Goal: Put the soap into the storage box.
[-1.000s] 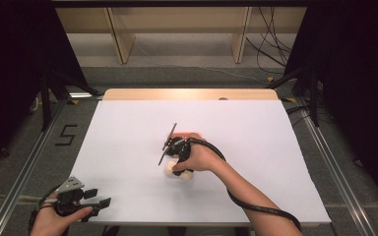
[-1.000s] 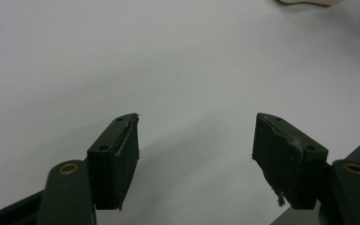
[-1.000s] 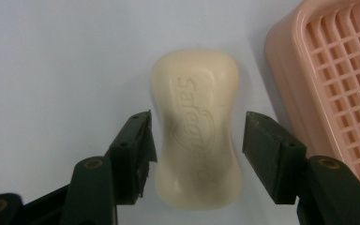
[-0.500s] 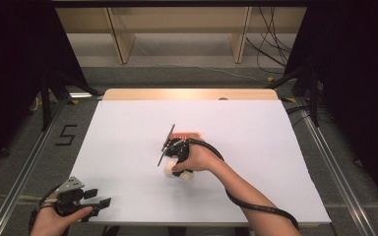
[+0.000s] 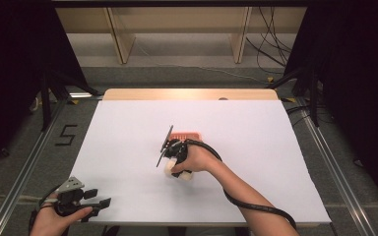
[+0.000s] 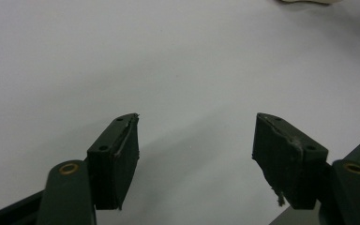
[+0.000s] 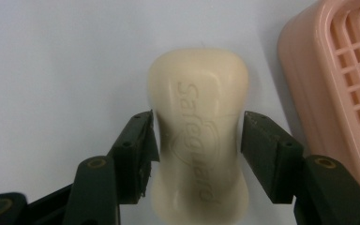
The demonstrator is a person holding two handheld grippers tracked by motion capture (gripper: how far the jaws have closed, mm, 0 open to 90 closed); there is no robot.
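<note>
**Right tongs closing around the soap bar, mid-bench**

Your right tongs [image 7: 196, 140] straddle the cream soap bar [image 7: 199, 122], one jaw at each long side near its waist. The jaws have just been closing with the bar between them. In the right gripper view the jaw on that view's left sits at the bar's edge; the other jaw stands just beside the opposite edge, and you cannot tell whether its pad presses yet. No firm grip is evident, so read these tongs as still open around the bar.

The soap bar lies flat on the white bench [image 5: 128, 123], embossed lettering facing up. In the high view it lies near the middle of the bench, mostly covered by your right hand [image 5: 197, 160], with a pale end [image 5: 170, 168] showing below the gripper.

The pink slotted soap dish [image 7: 337, 84] sits just beside the bar, on the right of the right gripper view; a narrow strip of bench separates them. In the high view the dish [image 5: 187, 133] lies just beyond your hand.

Your left tongs [image 6: 194, 140] stand wide open over bare bench, nothing between the jaws. Your left hand [image 5: 61, 214] holds them at the near left corner, well apart from the soap.
</note>
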